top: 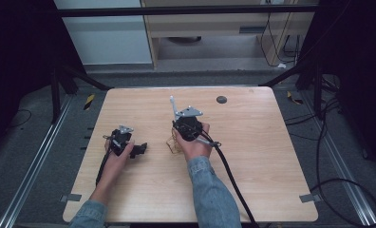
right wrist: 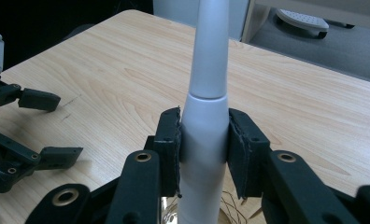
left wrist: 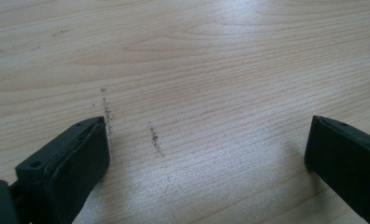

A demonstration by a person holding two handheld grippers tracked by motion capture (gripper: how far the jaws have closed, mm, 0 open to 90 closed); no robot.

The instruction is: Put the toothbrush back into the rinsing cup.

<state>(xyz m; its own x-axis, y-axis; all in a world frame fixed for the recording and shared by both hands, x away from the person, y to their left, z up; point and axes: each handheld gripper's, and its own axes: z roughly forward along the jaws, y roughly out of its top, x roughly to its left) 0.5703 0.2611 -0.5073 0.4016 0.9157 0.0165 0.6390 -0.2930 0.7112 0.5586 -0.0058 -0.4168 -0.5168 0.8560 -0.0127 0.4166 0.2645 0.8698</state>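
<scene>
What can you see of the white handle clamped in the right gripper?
The white handle is a smooth, round, matte shaft, plastic by its look, with a seam where a narrower upper section tapers upward. The right gripper is shut on it, one black pad pressing each side. It runs along the jaws, its far end leaving the frame. In the high view, thin wires sit beneath the hand.

Left gripper low at centre-left of the high view, jaws spread wide, pointing right, gripped by the left hand; right gripper clamped tight, pads pressing from both sides; right hand near frame centre, denim-sleeved forearms rising from the bottom edge.
</scene>
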